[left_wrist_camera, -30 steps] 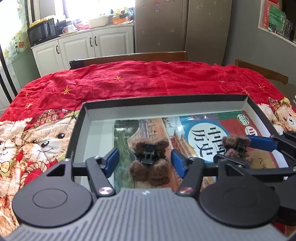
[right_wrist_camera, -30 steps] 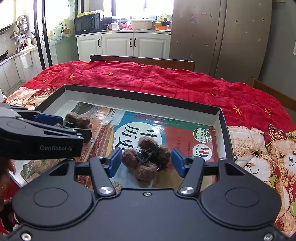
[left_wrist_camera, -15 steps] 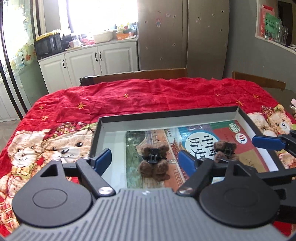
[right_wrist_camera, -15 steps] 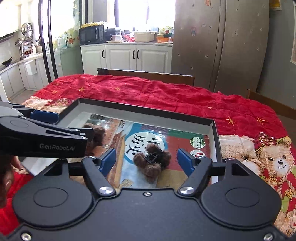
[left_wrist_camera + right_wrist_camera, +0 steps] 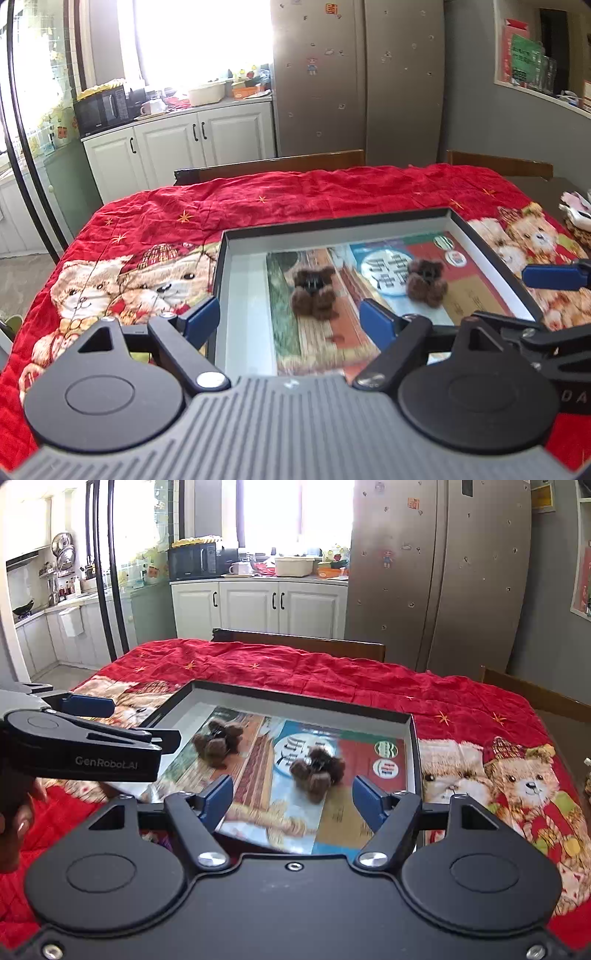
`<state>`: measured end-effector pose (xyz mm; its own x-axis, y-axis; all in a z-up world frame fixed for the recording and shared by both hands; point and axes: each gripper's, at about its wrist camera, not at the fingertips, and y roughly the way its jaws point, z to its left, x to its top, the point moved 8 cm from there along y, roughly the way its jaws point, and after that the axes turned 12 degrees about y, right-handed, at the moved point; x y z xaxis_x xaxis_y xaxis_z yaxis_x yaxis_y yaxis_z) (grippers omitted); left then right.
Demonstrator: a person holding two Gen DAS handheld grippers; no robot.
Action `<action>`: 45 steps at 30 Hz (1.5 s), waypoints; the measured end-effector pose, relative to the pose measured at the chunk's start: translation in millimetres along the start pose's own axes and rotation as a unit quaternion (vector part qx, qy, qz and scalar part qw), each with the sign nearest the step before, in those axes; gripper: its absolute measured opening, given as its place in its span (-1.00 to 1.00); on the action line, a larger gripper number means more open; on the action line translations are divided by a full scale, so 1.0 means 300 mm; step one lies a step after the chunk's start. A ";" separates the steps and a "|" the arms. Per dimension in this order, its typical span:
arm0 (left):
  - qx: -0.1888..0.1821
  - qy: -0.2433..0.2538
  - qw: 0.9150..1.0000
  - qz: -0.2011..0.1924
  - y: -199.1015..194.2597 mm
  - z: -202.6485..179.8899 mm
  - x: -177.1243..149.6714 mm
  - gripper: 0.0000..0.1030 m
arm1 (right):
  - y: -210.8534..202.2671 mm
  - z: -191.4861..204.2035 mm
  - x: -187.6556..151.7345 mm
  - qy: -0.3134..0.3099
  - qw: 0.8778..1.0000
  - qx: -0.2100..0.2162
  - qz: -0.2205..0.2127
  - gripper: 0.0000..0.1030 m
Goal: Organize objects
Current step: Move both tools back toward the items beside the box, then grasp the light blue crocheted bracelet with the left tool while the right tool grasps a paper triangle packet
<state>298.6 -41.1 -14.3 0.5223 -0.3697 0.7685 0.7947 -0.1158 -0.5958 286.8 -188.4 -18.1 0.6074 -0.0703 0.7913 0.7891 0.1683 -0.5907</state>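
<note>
two fuzzy bear hair clips (image 5: 314, 293) (image 5: 424, 280), centre frame: light, soft; likely pinch the body. left gripper (image 5: 290, 317) and right gripper (image 5: 291, 799) both gape empty.

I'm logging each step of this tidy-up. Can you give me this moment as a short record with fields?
surface: red bear-print cloth over the table
container: black shallow box, open on top
lining: book lying flat inside the box
contents: two brown fuzzy bear clips, apart, both resting on the book
left gripper: open, empty
right gripper: open, empty
</note>
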 end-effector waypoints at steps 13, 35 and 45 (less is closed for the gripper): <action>-0.029 0.028 0.999 0.018 -0.152 -0.050 -0.196 0.73 | -0.220 0.092 -0.194 -0.034 0.998 0.043 -0.009 0.31; -0.067 -0.001 0.995 0.078 -0.147 -0.090 -0.449 0.38 | -0.168 0.178 -0.432 -0.079 0.995 0.049 0.029 0.12; -0.078 -0.001 0.994 0.076 -0.152 -0.110 -0.446 -0.08 | -0.145 0.185 -0.450 -0.085 0.994 0.055 0.042 -0.05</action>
<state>182.4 -16.6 -97.7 0.6339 -0.3916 0.6669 0.6488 -0.2002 -0.7342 165.5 -131.7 -90.4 0.6399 0.1136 0.7600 0.7151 0.2740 -0.6430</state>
